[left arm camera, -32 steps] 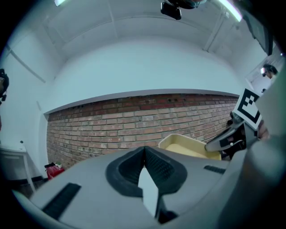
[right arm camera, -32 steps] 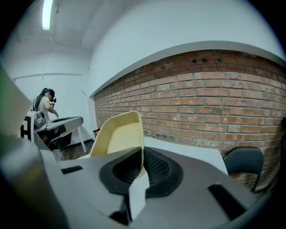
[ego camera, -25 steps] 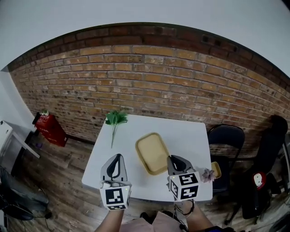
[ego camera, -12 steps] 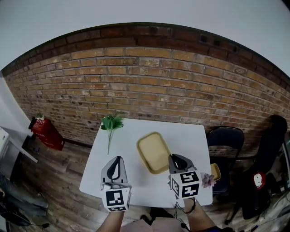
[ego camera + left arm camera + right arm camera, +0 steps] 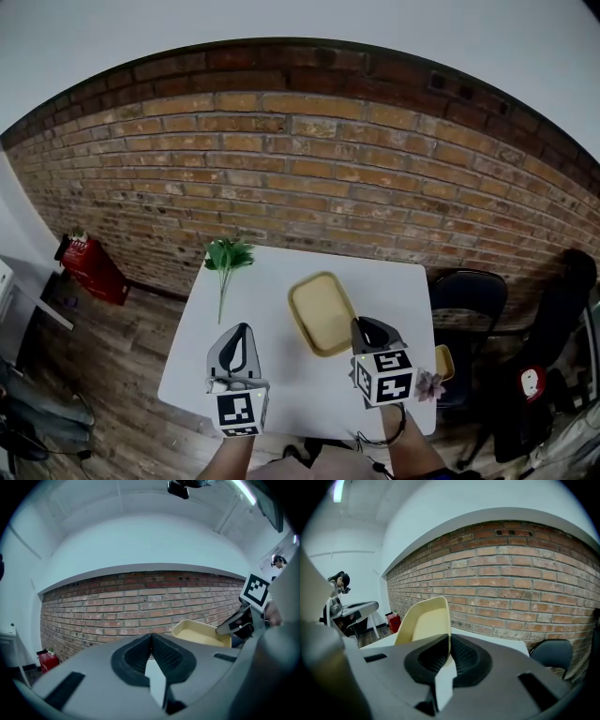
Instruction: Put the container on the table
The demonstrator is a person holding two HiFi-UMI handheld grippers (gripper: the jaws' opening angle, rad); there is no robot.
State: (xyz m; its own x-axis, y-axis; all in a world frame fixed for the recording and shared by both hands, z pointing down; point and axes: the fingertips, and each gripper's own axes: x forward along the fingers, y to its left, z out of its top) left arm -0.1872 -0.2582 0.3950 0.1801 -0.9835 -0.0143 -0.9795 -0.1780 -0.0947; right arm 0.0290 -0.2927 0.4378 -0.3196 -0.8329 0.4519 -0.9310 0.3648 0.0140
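The container [image 5: 322, 312] is a shallow cream-yellow tray, held over the white table [image 5: 272, 309]. My right gripper [image 5: 361, 324] is shut on its near right rim. In the right gripper view the tray [image 5: 425, 619] rises tilted from between the closed jaws of that gripper [image 5: 449, 639]. My left gripper [image 5: 242, 330] hovers over the table's near left part, shut with nothing in it [image 5: 151, 637]. From the left gripper view I see the tray [image 5: 199, 634] off to the right, with the right gripper [image 5: 239, 623] on it.
A green leafy sprig [image 5: 228, 255] lies at the table's far left corner. A brick wall runs behind the table. A dark chair [image 5: 466, 291] stands to the right, with a purple flower [image 5: 431, 384] and a small yellow thing [image 5: 443, 361] near it. A red object [image 5: 89, 270] sits on the floor at left.
Both grippers have moved forward toward the brick wall, and the tray in the right one has gone with them, farther over the table. Neither gripper's jaws changed.
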